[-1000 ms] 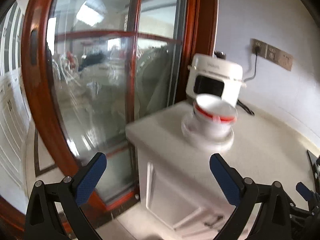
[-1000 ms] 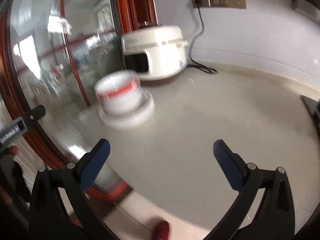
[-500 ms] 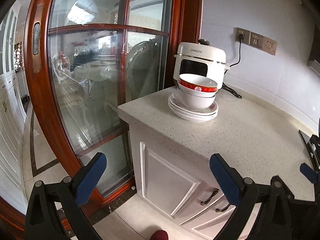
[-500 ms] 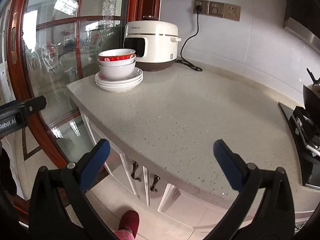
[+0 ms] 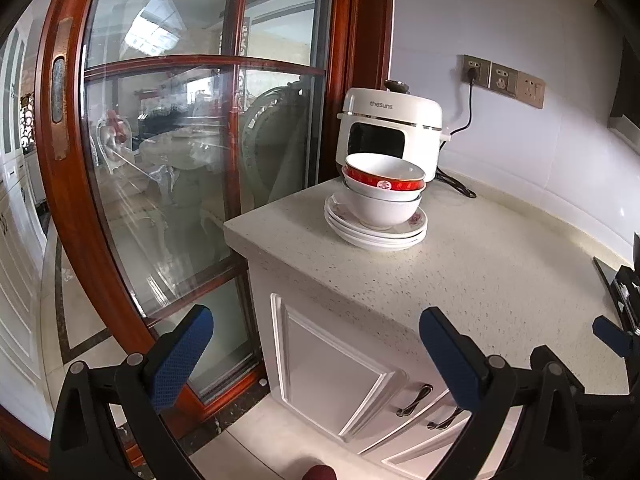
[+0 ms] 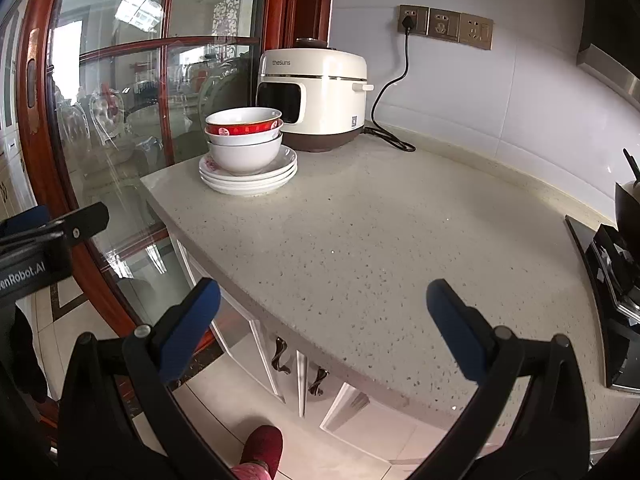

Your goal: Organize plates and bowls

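Left and right wrist views, both claws idle above the near edge of the bench (image 6: 360, 240). We hold the left claw (image 5: 316, 354) with its blue pads spread wide and nothing between them; the right claw (image 6: 322, 320) is likewise spread and empty. The task's ware stands well ahead of both claws, at the far corner of the bench: three white plates (image 6: 248, 178) nested flat, carrying a plain white bowl (image 6: 244, 154), in which sits a red-banded bowl (image 6: 244, 124). From the left claw the stack (image 5: 376, 212) lies ahead and a little to the right; from the right claw it lies ahead and to the left. We judge that wide plates lie lowest because they give the bowls a broad, steady base, and that the stack sits just in front of the white cooker (image 6: 316, 96), beside the glass door (image 5: 180, 160), to keep the middle of the bench free. The cooker's cord (image 6: 394, 80) runs up to a wall socket behind it, clear of the stack. With the ware gathered and both claws drawn back and spread, we take the sorting to be essentially done, or else not yet started anew.
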A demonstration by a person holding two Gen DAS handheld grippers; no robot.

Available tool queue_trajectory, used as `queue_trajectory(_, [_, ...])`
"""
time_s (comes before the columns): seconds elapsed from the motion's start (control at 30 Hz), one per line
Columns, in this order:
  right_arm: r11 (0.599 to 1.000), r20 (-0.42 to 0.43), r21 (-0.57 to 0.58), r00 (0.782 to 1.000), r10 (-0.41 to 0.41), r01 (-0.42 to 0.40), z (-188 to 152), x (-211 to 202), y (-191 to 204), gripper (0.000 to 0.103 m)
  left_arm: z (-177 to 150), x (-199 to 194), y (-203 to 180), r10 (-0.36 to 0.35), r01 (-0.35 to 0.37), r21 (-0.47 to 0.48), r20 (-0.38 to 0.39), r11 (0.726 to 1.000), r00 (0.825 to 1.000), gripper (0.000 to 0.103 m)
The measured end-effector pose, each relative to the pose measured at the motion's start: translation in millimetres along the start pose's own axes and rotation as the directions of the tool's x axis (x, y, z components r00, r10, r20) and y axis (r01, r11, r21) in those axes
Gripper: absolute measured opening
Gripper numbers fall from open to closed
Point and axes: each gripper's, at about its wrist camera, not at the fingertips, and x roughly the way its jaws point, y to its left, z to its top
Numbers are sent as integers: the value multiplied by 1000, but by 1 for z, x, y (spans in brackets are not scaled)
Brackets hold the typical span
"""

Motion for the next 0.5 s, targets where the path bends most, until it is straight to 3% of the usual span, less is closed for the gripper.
queue_trajectory(0.5, [1000, -5, -15, 1000, 14, -14, 4, 3, 8, 103, 2, 4, 1, -5, 5, 15, -1, 1000, 1000, 103])
